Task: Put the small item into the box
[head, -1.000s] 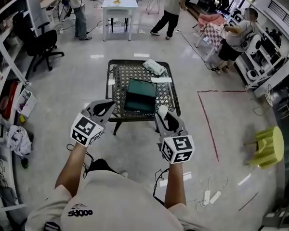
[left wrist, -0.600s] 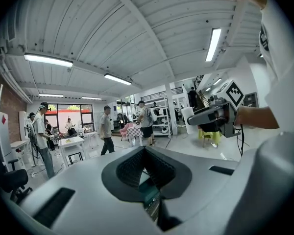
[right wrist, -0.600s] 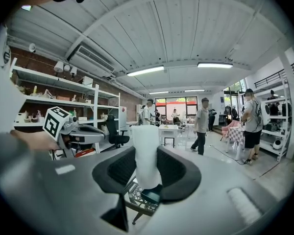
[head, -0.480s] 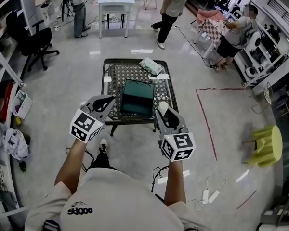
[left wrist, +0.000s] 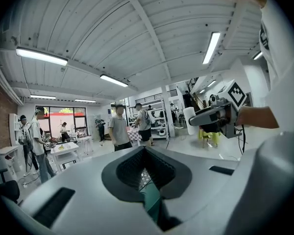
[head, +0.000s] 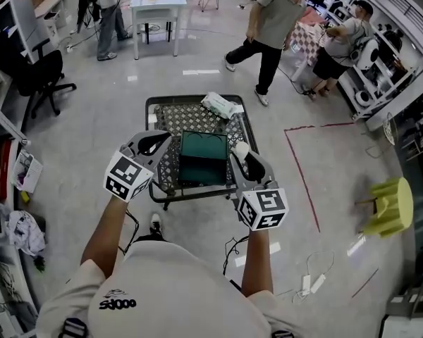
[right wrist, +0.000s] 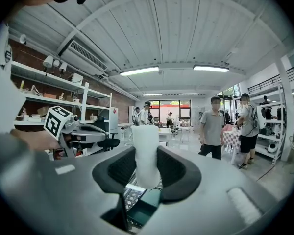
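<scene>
Both tongs hung by the near edge of the table (head: 149, 104) in the head view. We saw the left tongs (head: 157, 141) closed on nothing and the right tongs (head: 244, 159) clamped on the white item (head: 239, 148), which stuck out past their tips. The green box (head: 203, 158) lay between the two pairs, a little ahead and below. A packet (head: 221, 104) lay well beyond both, and a person (head: 268, 27) stood past the table.

From the left gripper view, the left tongs (left wrist: 146, 168) had their jaws met, with nothing between. Through the notch under them we saw a strip of the box (left wrist: 152, 199). Off to their right, at about the same height, were the right tongs (left wrist: 197, 118) with the item (left wrist: 188, 117).

From the right gripper view, the right tongs (right wrist: 147, 175) pinched the item (right wrist: 146, 153) upright by its lower part, so most of it stood free above the pads. The box (right wrist: 144, 209) showed just below the jaws, and the left tongs (right wrist: 94, 133) were off to the left.

We judged the main risk to be letting go too soon. Released this far back, the item could strike the near wall of the box and land on the mesh or the floor. With so low a grip, a quick swing might tilt it loose. The shut left tongs, so near, could nudge the box aside.
</scene>
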`<state>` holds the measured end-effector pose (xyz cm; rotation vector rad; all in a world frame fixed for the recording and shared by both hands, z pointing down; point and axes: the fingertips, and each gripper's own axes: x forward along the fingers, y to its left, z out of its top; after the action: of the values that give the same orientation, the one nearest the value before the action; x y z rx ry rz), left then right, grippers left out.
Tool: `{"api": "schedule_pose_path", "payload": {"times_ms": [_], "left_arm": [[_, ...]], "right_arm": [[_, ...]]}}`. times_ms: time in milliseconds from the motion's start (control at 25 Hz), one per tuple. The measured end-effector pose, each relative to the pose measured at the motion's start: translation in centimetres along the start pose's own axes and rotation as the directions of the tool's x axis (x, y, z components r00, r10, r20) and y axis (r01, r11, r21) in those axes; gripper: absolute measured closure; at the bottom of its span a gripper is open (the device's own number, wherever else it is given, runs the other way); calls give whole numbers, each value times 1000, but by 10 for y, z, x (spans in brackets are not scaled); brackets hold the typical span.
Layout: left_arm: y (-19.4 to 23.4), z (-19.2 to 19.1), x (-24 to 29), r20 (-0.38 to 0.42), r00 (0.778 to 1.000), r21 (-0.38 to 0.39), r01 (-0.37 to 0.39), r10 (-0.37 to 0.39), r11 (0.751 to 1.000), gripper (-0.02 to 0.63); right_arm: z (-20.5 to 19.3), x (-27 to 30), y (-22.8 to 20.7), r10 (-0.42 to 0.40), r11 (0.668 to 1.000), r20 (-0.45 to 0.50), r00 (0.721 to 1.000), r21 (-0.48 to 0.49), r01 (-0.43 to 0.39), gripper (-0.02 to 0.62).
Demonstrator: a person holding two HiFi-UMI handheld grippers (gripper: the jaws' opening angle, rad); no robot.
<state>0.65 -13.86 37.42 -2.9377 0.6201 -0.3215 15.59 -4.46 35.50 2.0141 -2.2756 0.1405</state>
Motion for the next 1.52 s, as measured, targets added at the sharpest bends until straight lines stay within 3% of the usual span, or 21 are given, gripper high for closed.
{"api": "schedule_pose_path", "payload": {"times_ms": [600, 960, 1120, 1520], "left_arm": [[80, -14, 46, -10, 994, -3, 105, -105, 995, 601], [84, -42, 66, -51, 983, -34, 174, -175, 984, 601], [81, -53, 81, -75, 983, -48, 162, -166, 986, 601], [59, -90, 102, -167, 983, -139, 46, -69, 989, 601]], "right_arm": [[3, 87, -5, -84, 996, -44, 995, -22, 83, 457], [-34, 110, -10, -111, 994, -139, 984, -34, 108, 457], [-51, 115, -23, -92, 995, -174, 980, -48, 85, 457], [-102, 127, -52, 36, 998, -285, 958, -37, -48, 457]]}}
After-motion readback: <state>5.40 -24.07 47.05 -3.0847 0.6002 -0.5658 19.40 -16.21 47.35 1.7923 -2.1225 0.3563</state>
